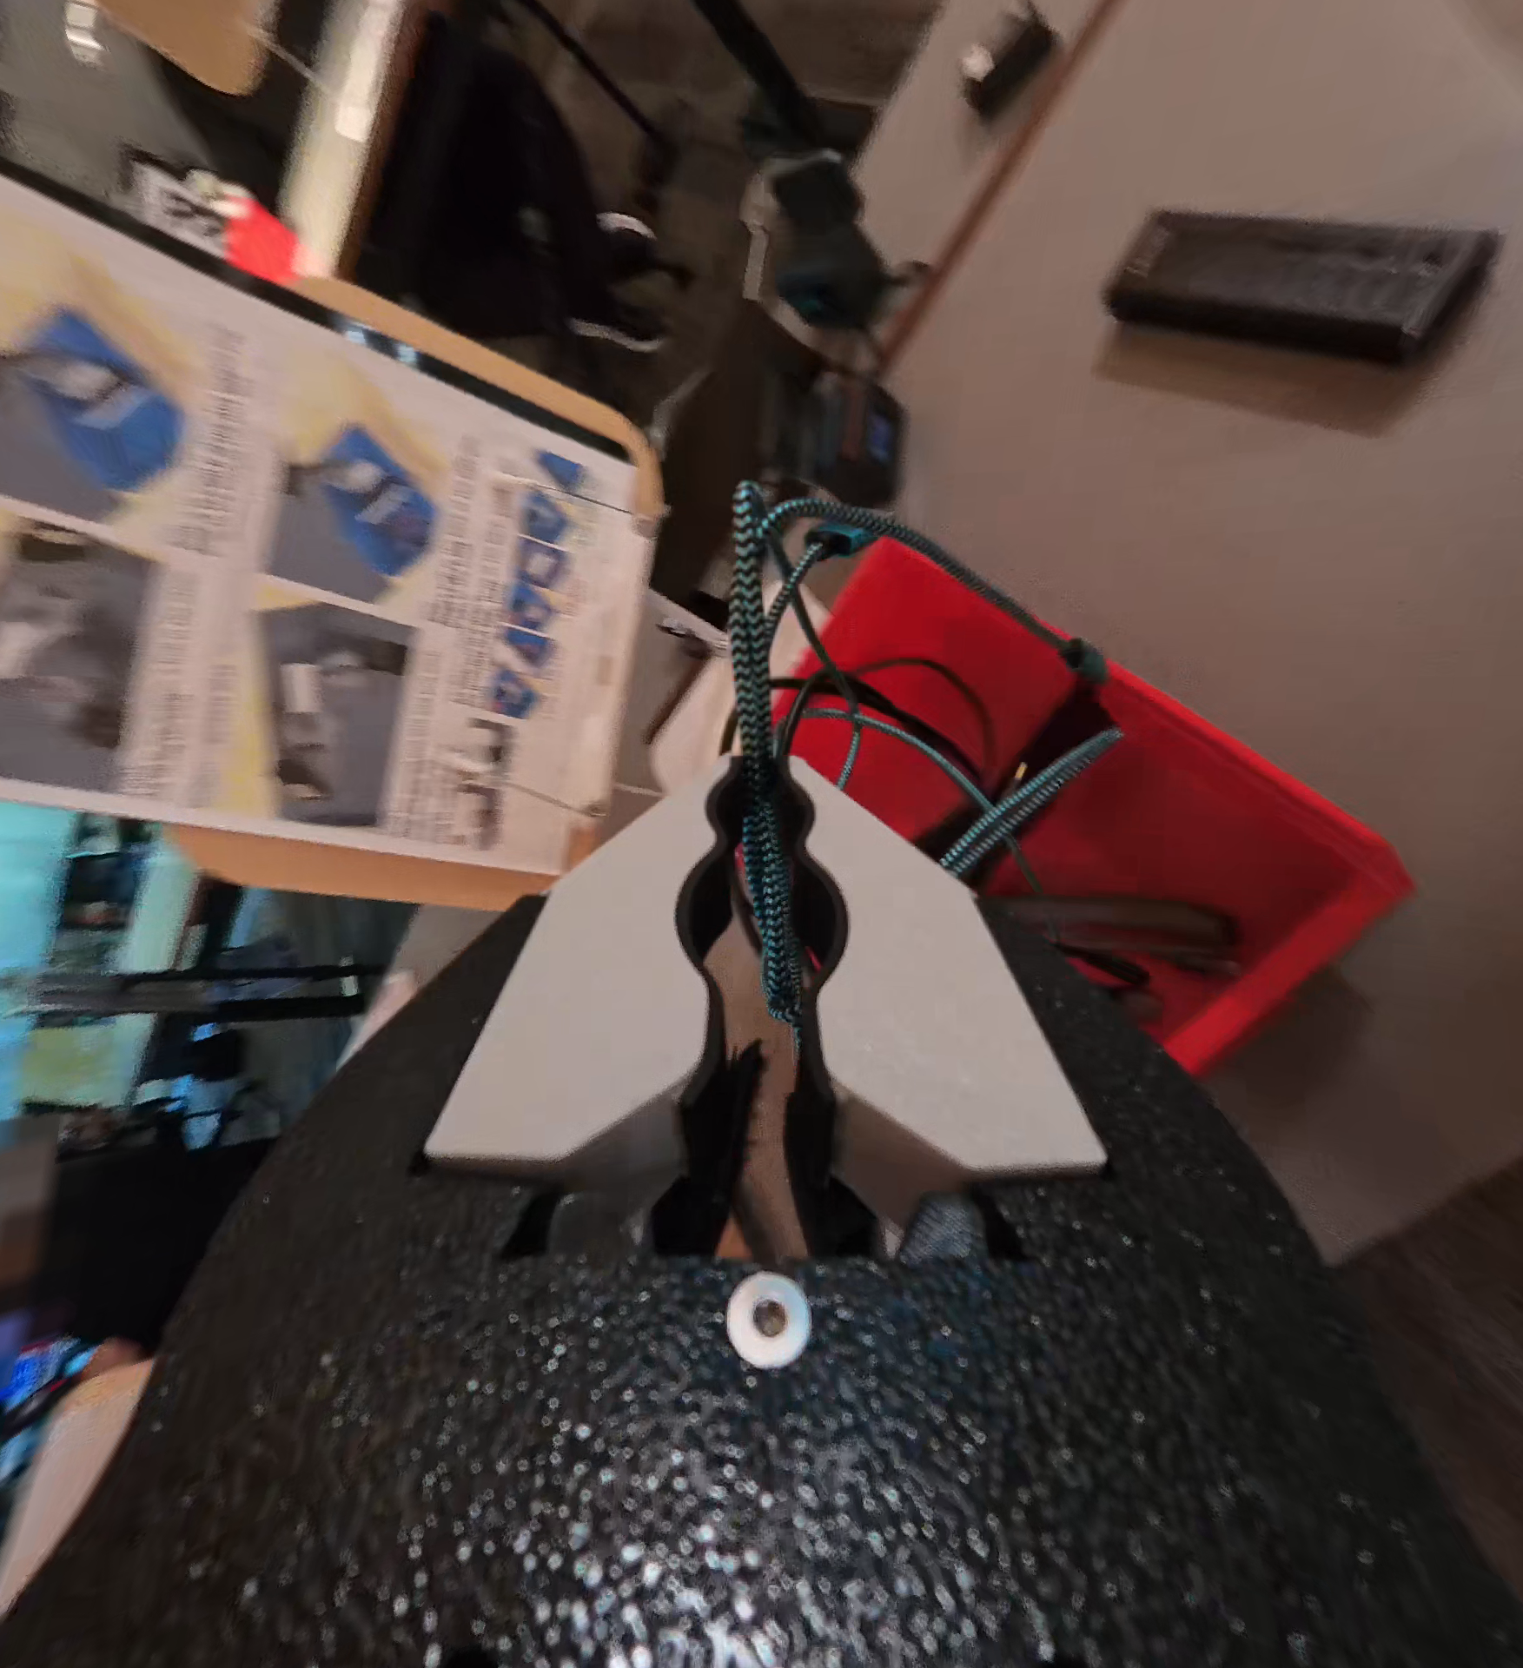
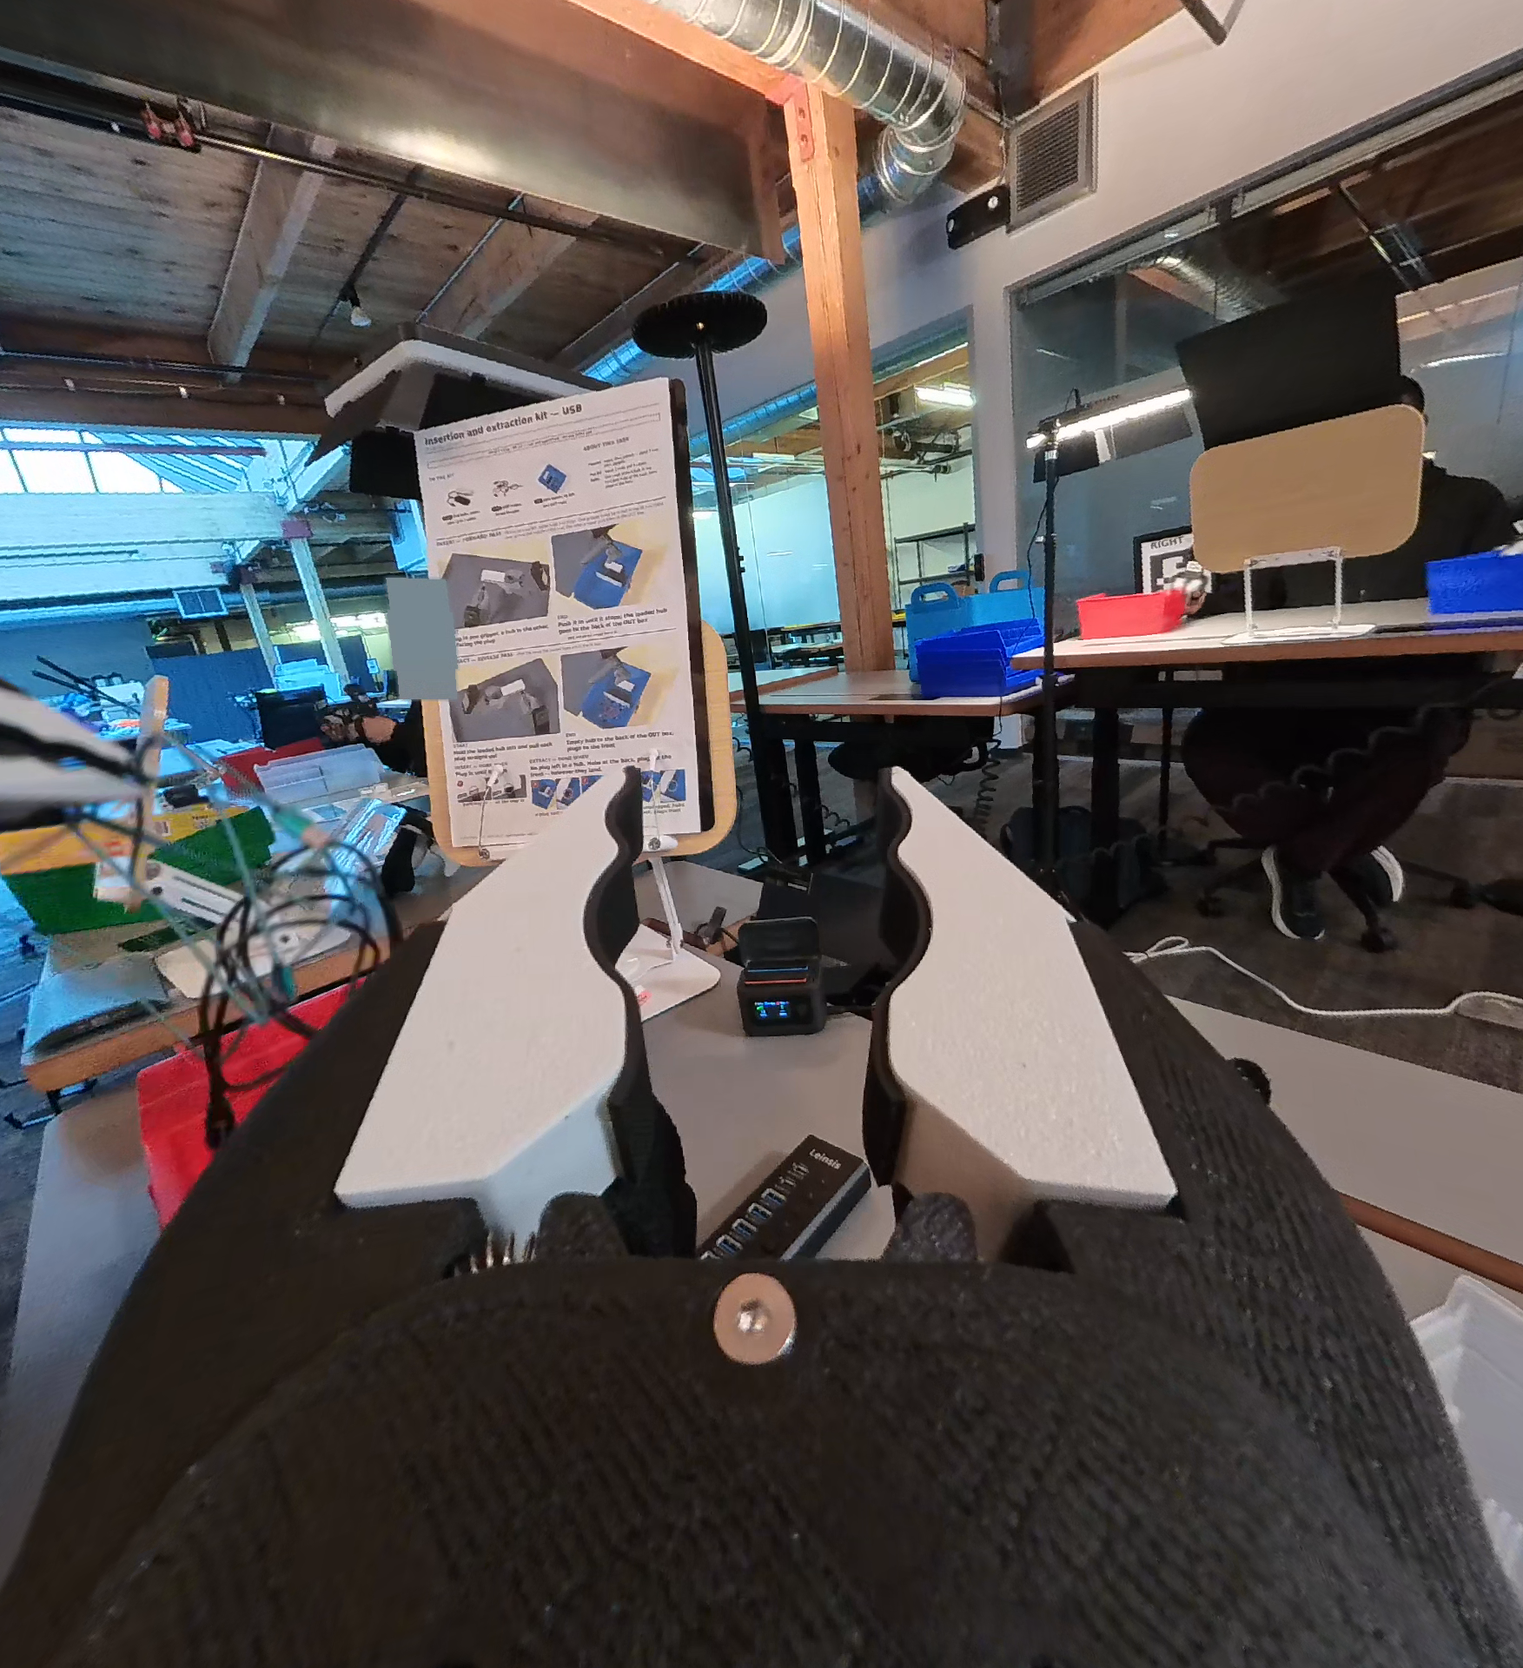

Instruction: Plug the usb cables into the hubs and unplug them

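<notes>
The left tongs (image 1: 762,794) are closed on a teal and black braided usb cable (image 1: 762,866), which runs up between the 2 white fingers (image 1: 595,975) and comes out past their tips. From there the cable bends over and goes down into a red bin (image 1: 1127,866) on the counter (image 1: 1281,560), where more cables (image 1: 1024,799) lie in a loose tangle. A black hub (image 1: 1299,280) lies on the counter well apart from the bin, and this view is tilted and blurred. An instruction sheet (image 1: 288,578) on a stand is to the left of the cable. The right tongs (image 2: 757,921) are wide open and hold nothing. Between their fingers (image 2: 505,1029), low and close to the camera, a second black hub (image 2: 784,1200) with a row of blue ports lies on the counter (image 2: 1407,1146). Further away between the fingers a small black device (image 2: 780,979) with a lit screen stands near the foot of the instruction sheet (image 2: 559,614). At the left of this view the red bin (image 2: 189,1137) and its cables (image 2: 288,921) show, blurred
</notes>
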The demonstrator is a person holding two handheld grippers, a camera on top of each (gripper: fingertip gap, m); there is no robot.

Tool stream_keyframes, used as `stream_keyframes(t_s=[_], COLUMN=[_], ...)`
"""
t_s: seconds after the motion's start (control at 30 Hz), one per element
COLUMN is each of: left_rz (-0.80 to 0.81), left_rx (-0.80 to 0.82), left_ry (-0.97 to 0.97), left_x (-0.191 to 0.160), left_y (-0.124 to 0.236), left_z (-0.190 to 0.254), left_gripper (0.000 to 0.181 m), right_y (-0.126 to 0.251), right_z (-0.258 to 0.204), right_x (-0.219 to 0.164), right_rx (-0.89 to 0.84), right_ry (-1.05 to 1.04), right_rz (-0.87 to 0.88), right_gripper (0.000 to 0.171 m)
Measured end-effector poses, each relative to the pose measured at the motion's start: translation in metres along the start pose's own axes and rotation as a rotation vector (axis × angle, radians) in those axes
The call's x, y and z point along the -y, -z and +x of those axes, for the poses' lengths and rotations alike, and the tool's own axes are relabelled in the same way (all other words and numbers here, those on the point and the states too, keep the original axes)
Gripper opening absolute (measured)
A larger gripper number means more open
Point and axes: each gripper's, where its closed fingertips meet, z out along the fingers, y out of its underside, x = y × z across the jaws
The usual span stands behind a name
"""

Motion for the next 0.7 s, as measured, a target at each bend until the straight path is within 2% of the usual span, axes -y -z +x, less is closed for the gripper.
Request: stream_keyframes(t_s=[0.17, 0.37, 0.57, 0.7], left_rz=[0.078, 0.226, 0.362, 0.406], left_rx=[0.159, 0.176, -0.008, -0.228], left_ry=[-0.004, -0.049, -0.077, -0.060], left_x=[0.059, 0.147, 0.227, 0.260], left_y=[0.033, 0.059, 0.028, -0.015], left_z=[-0.062, -0.095, -0.069, -0.016], left_gripper=[0.004, 0.004, 0.003, 0.003], right_y=[0.001, 0.002, 0.006, 0.010], right_z=[0.001, -0.001, -0.002, -0.001], right_x=[0.000, 0.002, 0.005, 0.008], right_rx=[0.001, 0.005, 0.007, 0.006], right_ry=[-0.007, -0.004, 0.001, 0.000], right_rz=[0.001, 0.006, 0.019, 0.027], right_gripper=[0.050, 0.050, 0.050, 0.050])
